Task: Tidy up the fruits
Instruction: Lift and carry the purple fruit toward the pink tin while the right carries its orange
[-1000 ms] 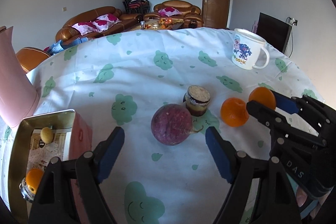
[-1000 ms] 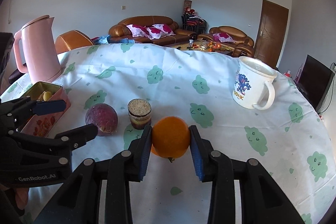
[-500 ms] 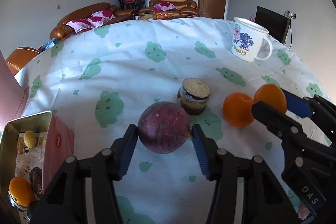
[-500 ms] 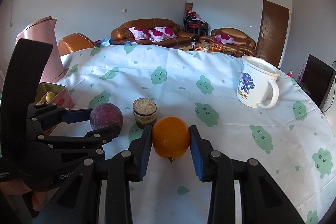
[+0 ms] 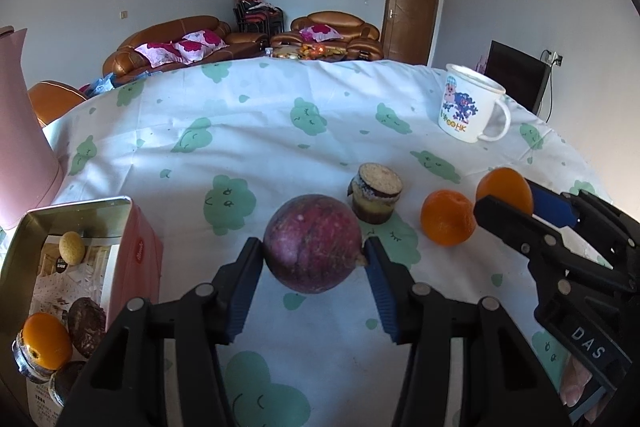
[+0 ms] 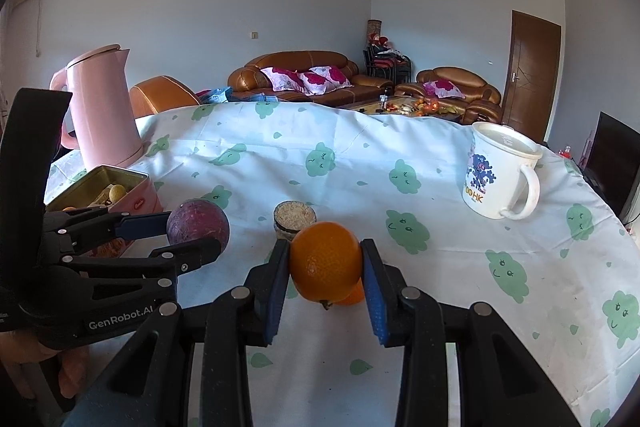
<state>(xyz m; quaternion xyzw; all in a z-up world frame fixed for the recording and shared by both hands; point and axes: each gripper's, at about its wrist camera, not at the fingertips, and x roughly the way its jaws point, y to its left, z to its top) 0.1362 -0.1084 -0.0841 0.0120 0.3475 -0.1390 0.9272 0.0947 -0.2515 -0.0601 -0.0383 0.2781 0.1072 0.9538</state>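
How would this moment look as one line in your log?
left gripper: shut on purple fruit | right gripper: shut on orange | second orange: on tablecloth

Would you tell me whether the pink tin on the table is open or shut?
Open. The pink tin shows no lid, and the left wrist view looks straight into it at an orange and other small items.

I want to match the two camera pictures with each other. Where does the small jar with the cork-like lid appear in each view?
Left wrist view: the small jar stands right of centre, just behind and right of the purple fruit that the left gripper grips.
Right wrist view: the small jar stands near the centre, just behind the orange in the right gripper.
Shared landmark: the white cartoon mug, far right.
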